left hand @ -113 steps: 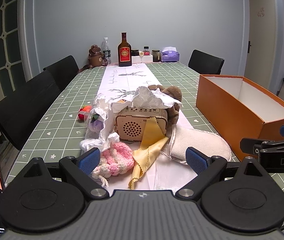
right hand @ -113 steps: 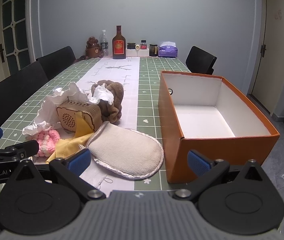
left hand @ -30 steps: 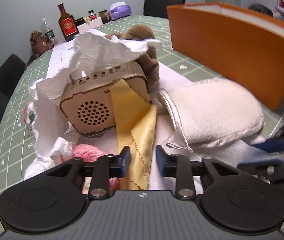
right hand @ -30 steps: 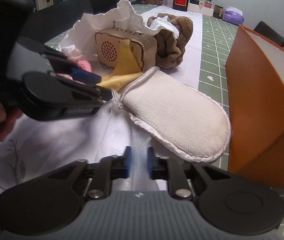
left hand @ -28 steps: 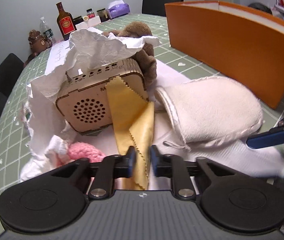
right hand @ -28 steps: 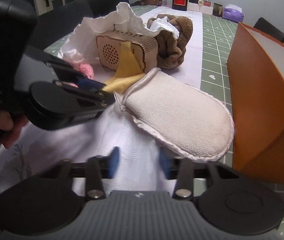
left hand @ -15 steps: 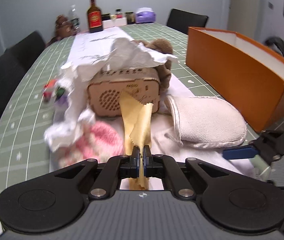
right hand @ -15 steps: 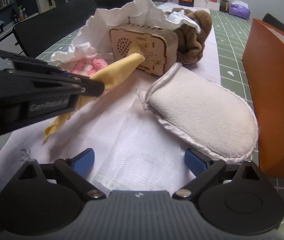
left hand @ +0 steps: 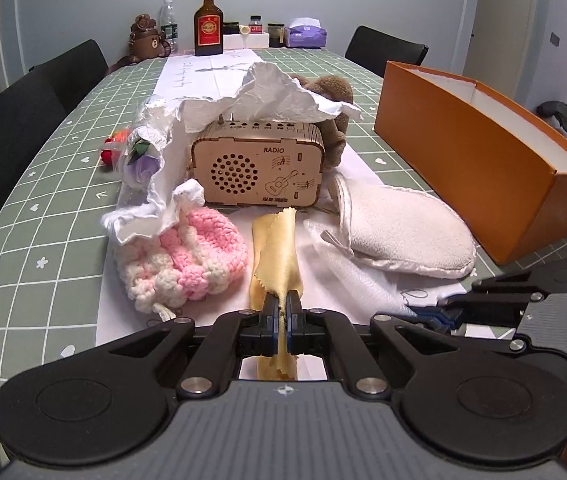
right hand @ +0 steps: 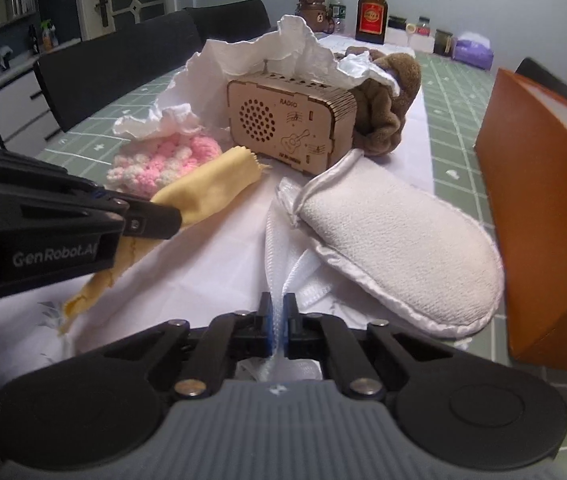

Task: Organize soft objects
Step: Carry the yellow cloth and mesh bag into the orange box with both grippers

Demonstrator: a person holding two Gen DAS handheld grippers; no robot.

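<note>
Since before, left gripper (left hand: 282,312) has lifted the pinched yellow cloth (left hand: 277,248); right gripper (right hand: 278,322) just closed, pinching a white towel (right hand: 283,264), probably for boxing.

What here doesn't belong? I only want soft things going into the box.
The wooden radio stands out: a hard item amid the soft pile, with crumpled white paper draped over its top. The orange box holds nothing that shows.

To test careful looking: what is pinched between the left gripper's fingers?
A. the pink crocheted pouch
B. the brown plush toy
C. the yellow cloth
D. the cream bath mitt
C: the left gripper is shut on the yellow cloth, which runs from its fingertips toward the wooden radio.
</note>
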